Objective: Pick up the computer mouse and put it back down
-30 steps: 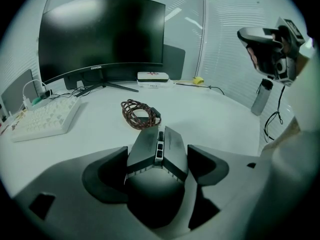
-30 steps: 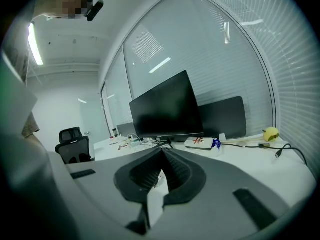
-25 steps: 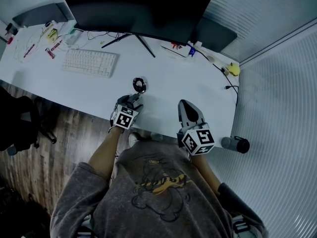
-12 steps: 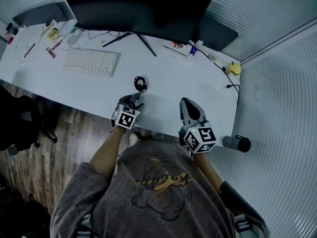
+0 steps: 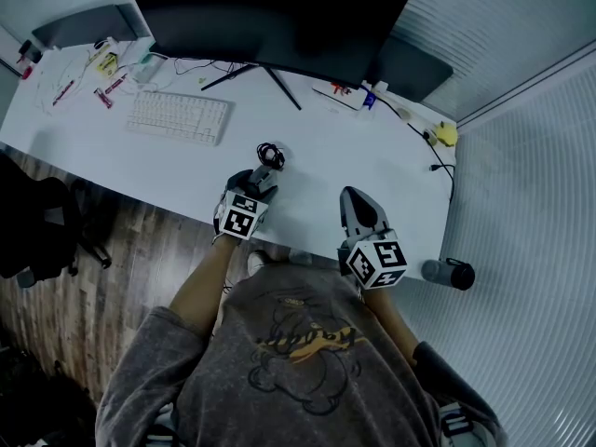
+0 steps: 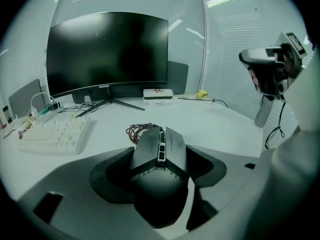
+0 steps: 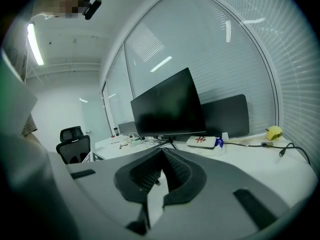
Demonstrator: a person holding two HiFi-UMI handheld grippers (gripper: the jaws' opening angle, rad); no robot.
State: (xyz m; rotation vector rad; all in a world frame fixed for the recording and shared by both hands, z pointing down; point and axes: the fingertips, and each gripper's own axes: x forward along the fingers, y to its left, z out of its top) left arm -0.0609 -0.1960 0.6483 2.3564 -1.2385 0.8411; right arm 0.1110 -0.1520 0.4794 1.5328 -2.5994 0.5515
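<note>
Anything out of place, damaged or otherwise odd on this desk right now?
Nothing is spilled or damaged. One oddity: the computer mouse, between the jaws of the left gripper, which have just been closing on it, has its cable coiled in a bundle at its front instead of trailing across the desk.
</note>
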